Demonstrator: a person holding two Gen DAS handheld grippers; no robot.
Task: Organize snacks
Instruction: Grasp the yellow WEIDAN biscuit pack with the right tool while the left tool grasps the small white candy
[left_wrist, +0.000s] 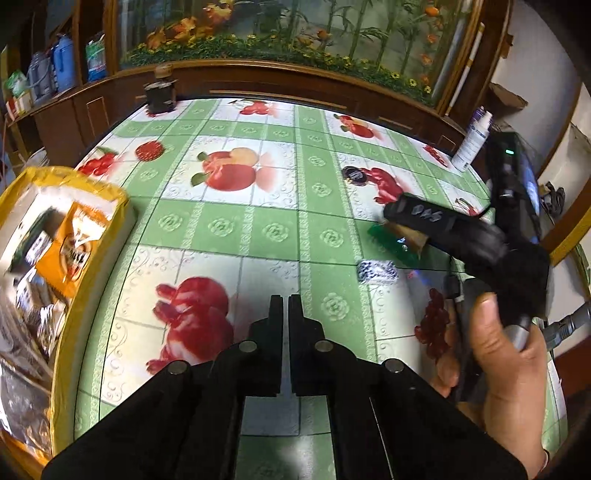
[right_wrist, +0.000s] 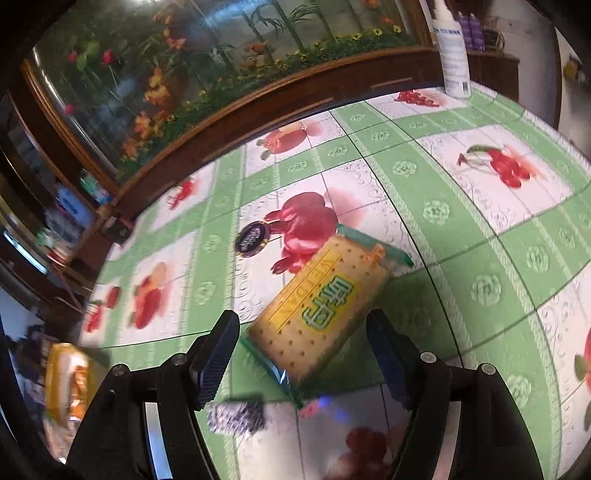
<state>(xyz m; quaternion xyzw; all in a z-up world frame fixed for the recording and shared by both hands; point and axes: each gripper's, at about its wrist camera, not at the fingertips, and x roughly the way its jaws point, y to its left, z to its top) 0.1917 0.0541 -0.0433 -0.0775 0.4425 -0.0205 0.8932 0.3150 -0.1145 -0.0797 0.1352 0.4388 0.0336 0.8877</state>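
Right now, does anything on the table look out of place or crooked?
Three snacks sit loose outside the yellow box: the cracker pack lies diagonally between the open right gripper fingers, a small patterned wrapper beside it, and a round dark packet farther back. Nothing looks spilled or damaged.

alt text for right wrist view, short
The open right gripper hovers over a tan cracker packet lying on a green fruit-print tablecloth. A small dark round snack and a small patterned wrapped snack lie nearby.

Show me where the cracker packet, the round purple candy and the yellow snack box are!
cracker packet (right_wrist: 325, 306), right wrist view, middle of its printed front.
round purple candy (right_wrist: 252, 240), right wrist view, centre of its top.
yellow snack box (left_wrist: 110, 192), left wrist view, its far rim.
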